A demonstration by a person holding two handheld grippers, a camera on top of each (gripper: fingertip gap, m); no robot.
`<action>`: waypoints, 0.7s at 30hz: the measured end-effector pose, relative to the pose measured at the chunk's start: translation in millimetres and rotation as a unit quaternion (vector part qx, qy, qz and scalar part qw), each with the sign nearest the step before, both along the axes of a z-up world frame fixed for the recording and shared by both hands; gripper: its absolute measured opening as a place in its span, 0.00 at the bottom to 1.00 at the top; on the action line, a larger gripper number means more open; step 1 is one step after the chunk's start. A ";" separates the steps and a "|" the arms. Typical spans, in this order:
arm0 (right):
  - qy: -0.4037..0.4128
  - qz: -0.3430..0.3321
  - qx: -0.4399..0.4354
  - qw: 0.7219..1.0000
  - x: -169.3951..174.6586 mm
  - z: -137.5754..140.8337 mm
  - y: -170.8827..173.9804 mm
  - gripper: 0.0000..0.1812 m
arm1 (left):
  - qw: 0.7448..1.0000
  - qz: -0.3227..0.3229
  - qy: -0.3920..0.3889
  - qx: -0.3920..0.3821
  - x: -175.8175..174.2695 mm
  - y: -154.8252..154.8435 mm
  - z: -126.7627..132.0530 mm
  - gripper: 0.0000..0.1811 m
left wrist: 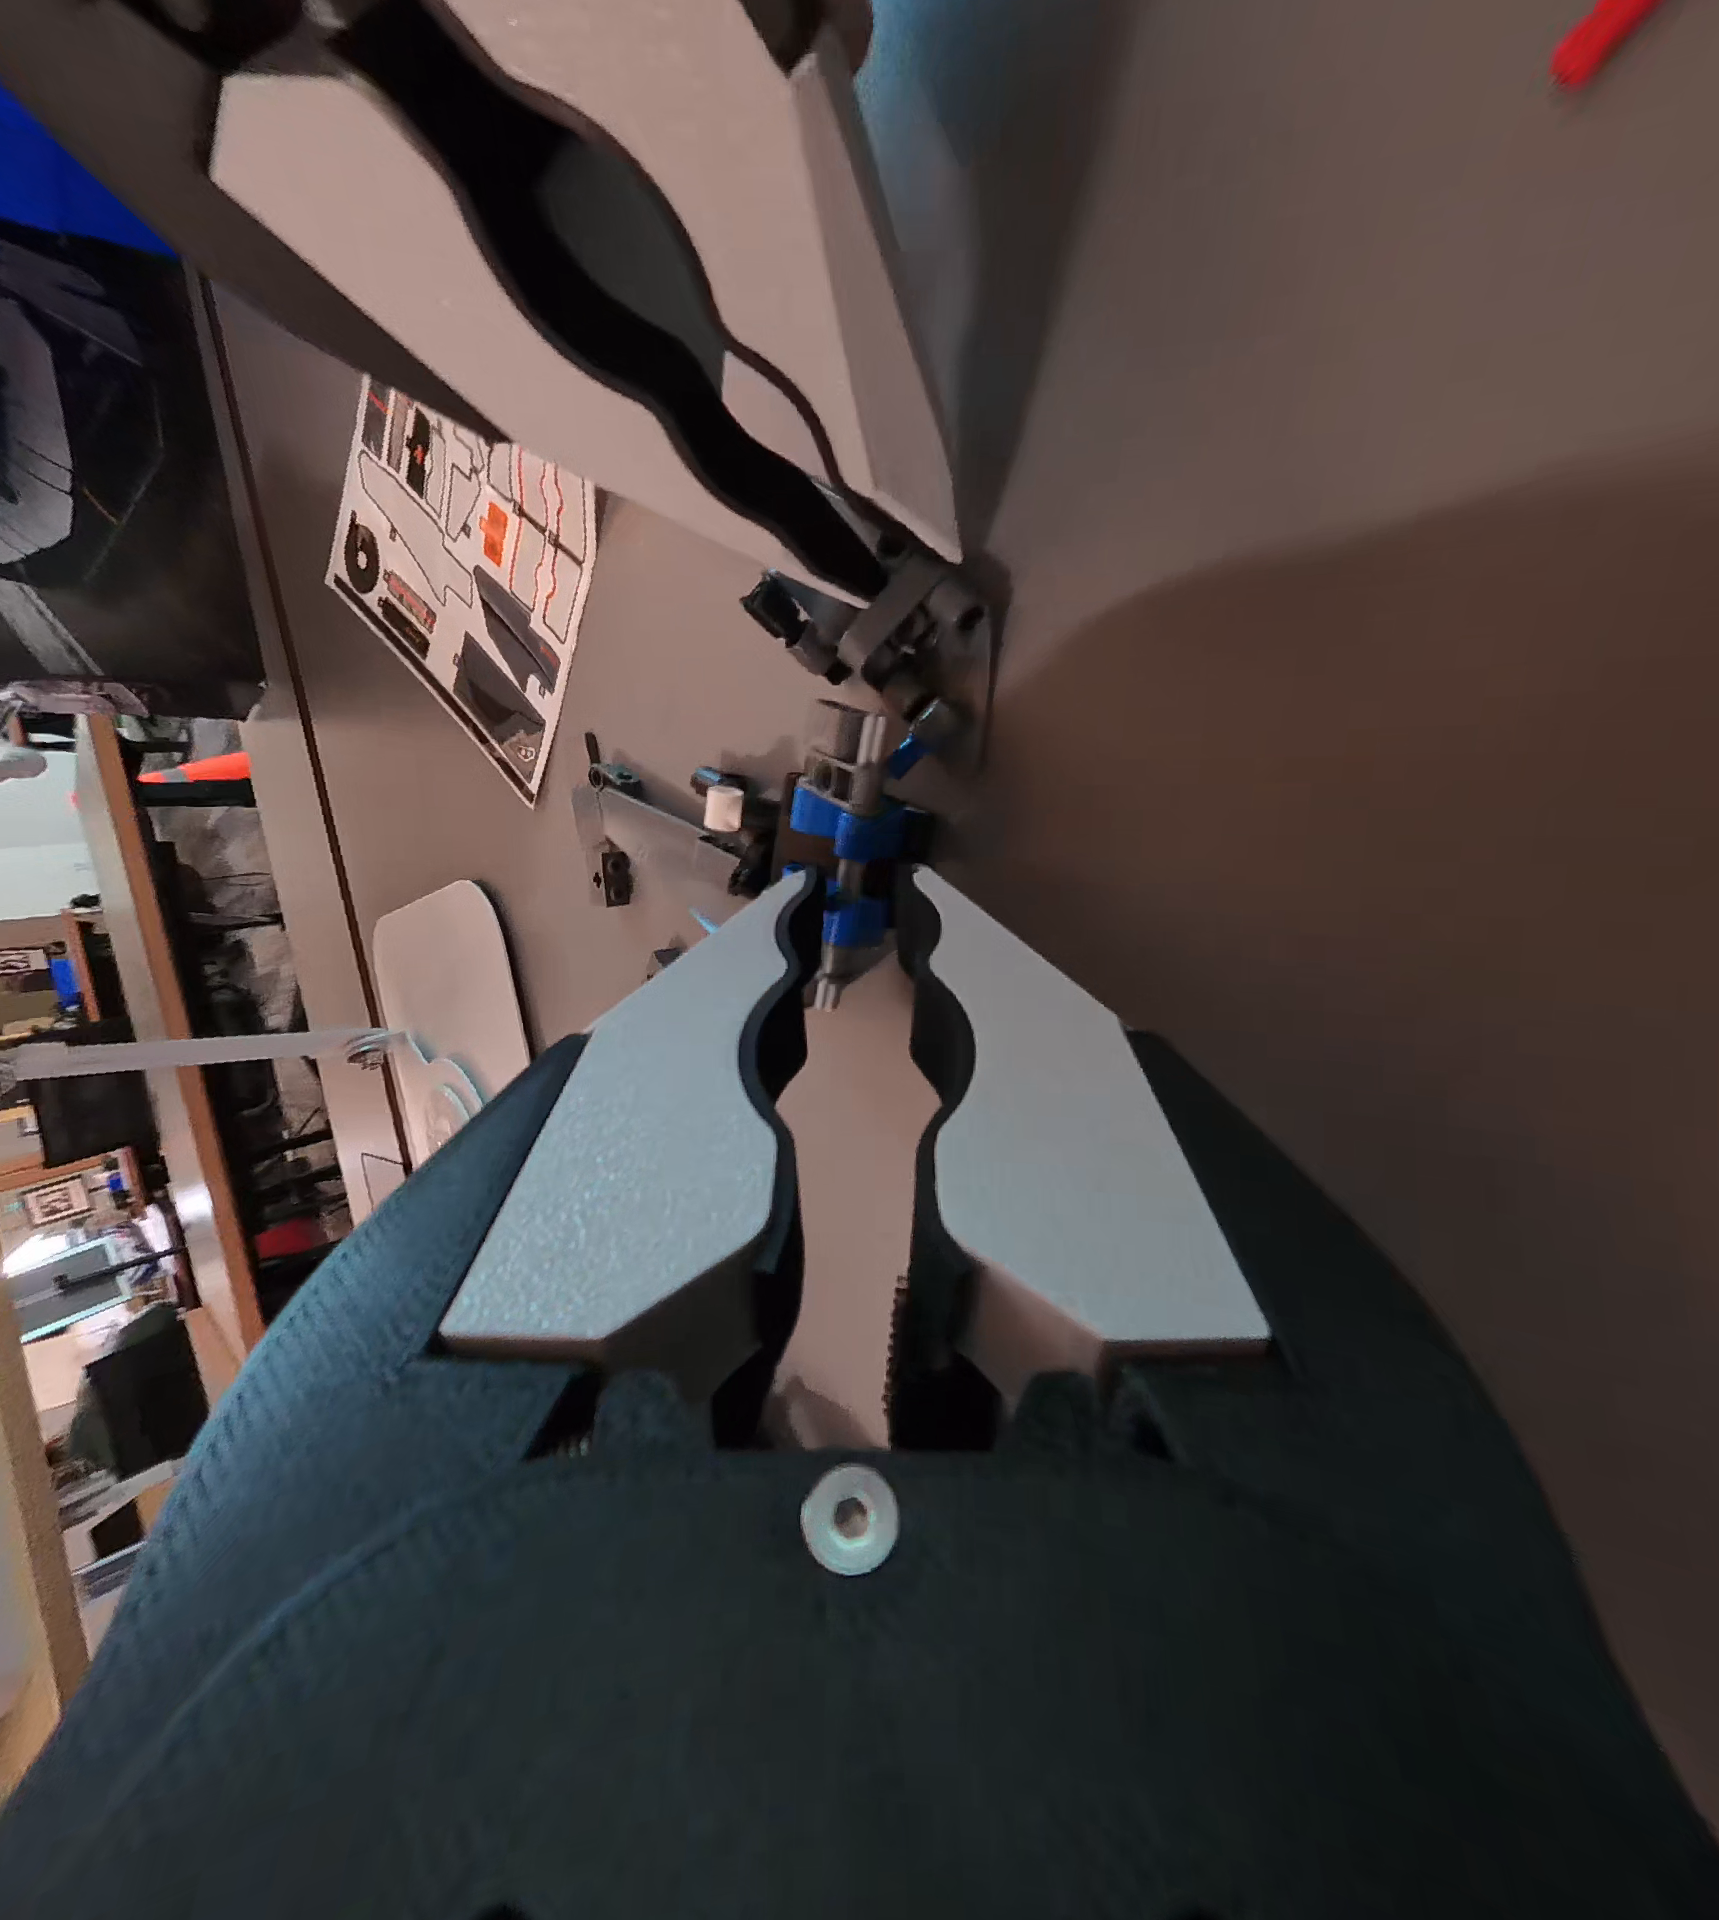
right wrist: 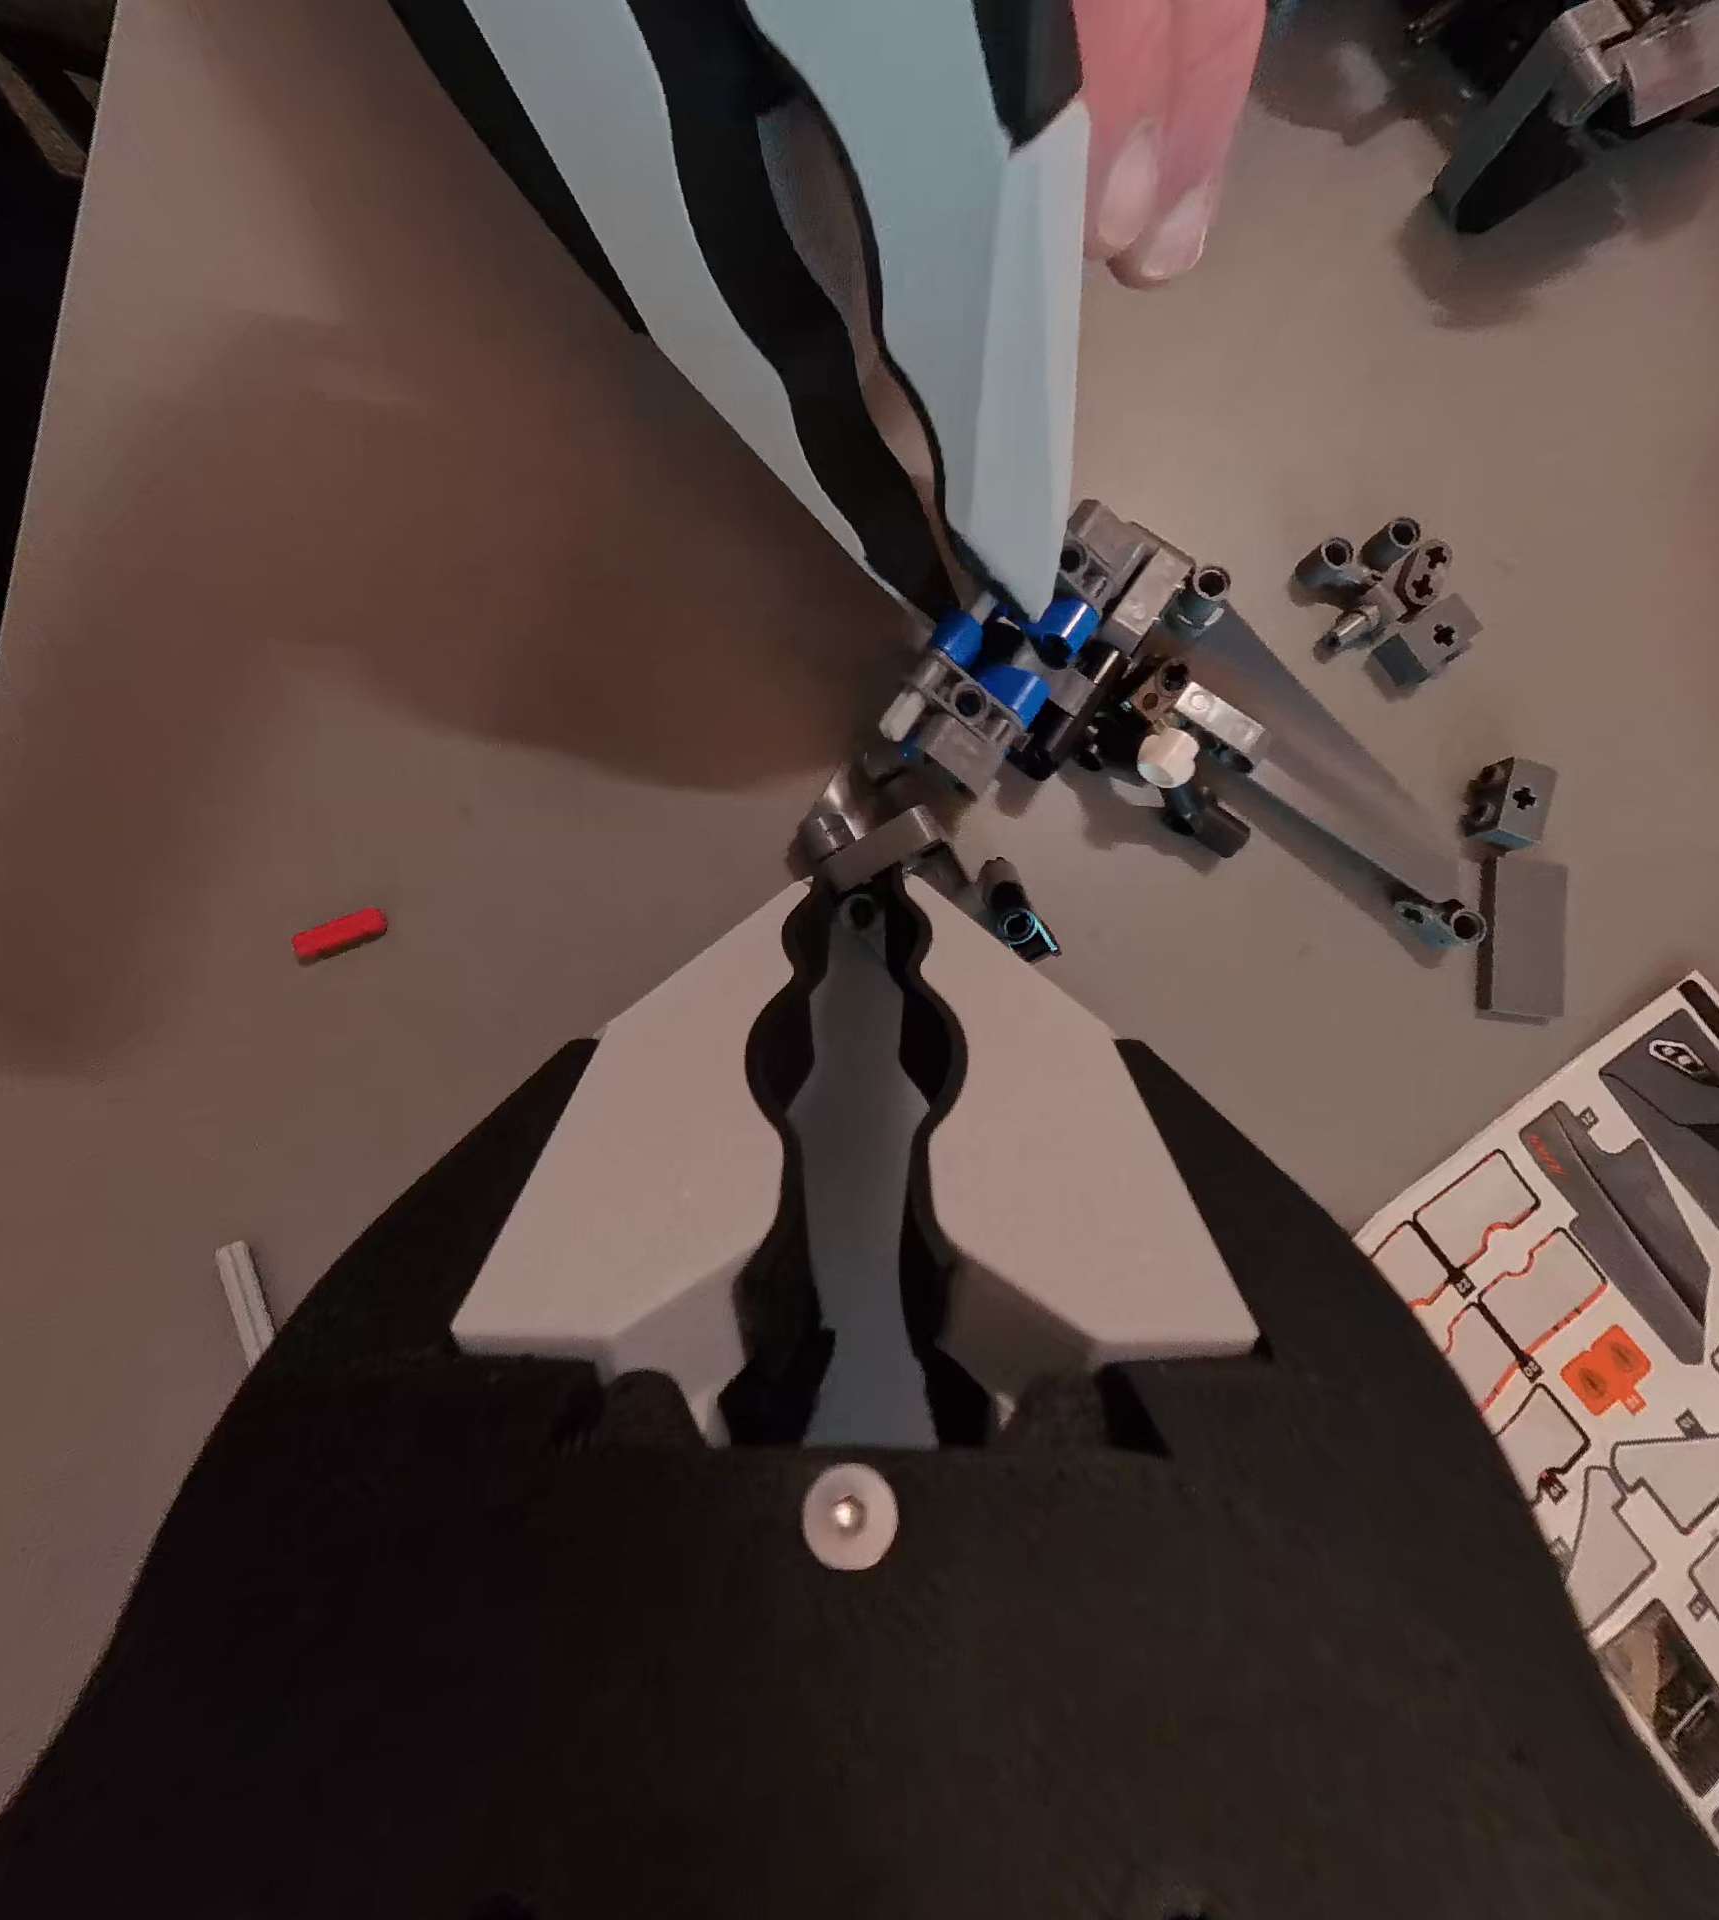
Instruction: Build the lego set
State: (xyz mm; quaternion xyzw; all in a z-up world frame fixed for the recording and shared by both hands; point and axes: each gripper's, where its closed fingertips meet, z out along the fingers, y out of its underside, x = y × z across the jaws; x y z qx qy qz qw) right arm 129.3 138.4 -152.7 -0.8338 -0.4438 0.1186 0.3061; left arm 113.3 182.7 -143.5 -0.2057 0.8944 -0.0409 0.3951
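1. The left gripper [left wrist: 860, 914] pinches the blue and grey lego build [left wrist: 855, 831] between its two tips.
2. The right gripper [left wrist: 912, 613] comes in from 11 o'clock and holds the grey end of the build.
3. A sticker sheet [left wrist: 465, 582] lies at 10 o'clock on the grey table [left wrist: 1354, 831].
4. A red piece [left wrist: 1603, 42] sits at 1 o'clock.

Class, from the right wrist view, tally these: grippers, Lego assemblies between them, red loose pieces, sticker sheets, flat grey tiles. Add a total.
Grippers: 2 (right gripper, left gripper)
Lego assembly: 1
Red loose piece: 1
Sticker sheet: 1
Flat grey tile: 1
Total: 6
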 end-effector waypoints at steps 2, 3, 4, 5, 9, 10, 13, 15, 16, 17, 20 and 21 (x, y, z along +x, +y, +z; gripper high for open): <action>-0.002 0.000 0.003 1.000 0.2 -0.4 0.2 0.05 | 1.000 -0.003 -0.006 0.005 1.2 0.0 -0.7 0.06; -0.003 -0.001 0.005 1.000 0.5 -0.7 0.4 0.05 | 1.000 -0.003 -0.007 0.004 0.9 -0.3 -0.4 0.05; -0.006 -0.001 0.008 1.000 1.3 -0.9 0.9 0.05 | 1.000 -0.002 -0.009 0.003 1.0 0.3 0.0 0.05; -0.010 -0.002 0.012 1.000 2.5 -1.1 1.7 0.07 | 1.000 -0.003 -0.012 0.004 1.2 1.0 0.1 0.05; -0.024 -0.002 0.021 0.999 6.9 -0.3 1.1 0.12 | 1.000 -0.005 -0.023 -0.001 0.6 3.5 1.4 0.02; -0.026 0.001 0.025 0.999 6.9 0.1 0.3 0.12 | 1.000 -0.006 -0.025 -0.005 -0.1 3.9 1.7 0.02; -0.026 0.009 0.038 0.999 6.6 3.1 -0.1 0.13 | 0.999 -0.002 -0.031 -0.013 -1.6 7.4 3.2 0.02; -0.020 0.012 0.049 0.999 4.8 8.9 -0.5 0.13 | 0.999 0.000 -0.034 -0.023 -2.8 7.5 4.5 0.02; -0.018 0.014 0.055 0.998 3.0 12.0 -0.9 0.13 | 0.999 0.000 -0.035 -0.028 -3.5 7.2 5.4 0.02; -0.015 0.017 0.059 0.998 0.5 14.3 -1.8 0.13 | 0.999 -0.001 -0.036 -0.033 -4.3 6.4 6.3 0.02; -0.005 0.018 0.056 0.998 -7.4 15.8 -3.2 0.13 | 0.998 -0.001 -0.038 -0.046 -8.2 6.3 8.2 0.02; -0.006 0.015 0.053 0.998 -9.7 14.8 -3.1 0.13 | 0.998 0.000 -0.038 -0.048 -9.5 7.2 7.9 0.02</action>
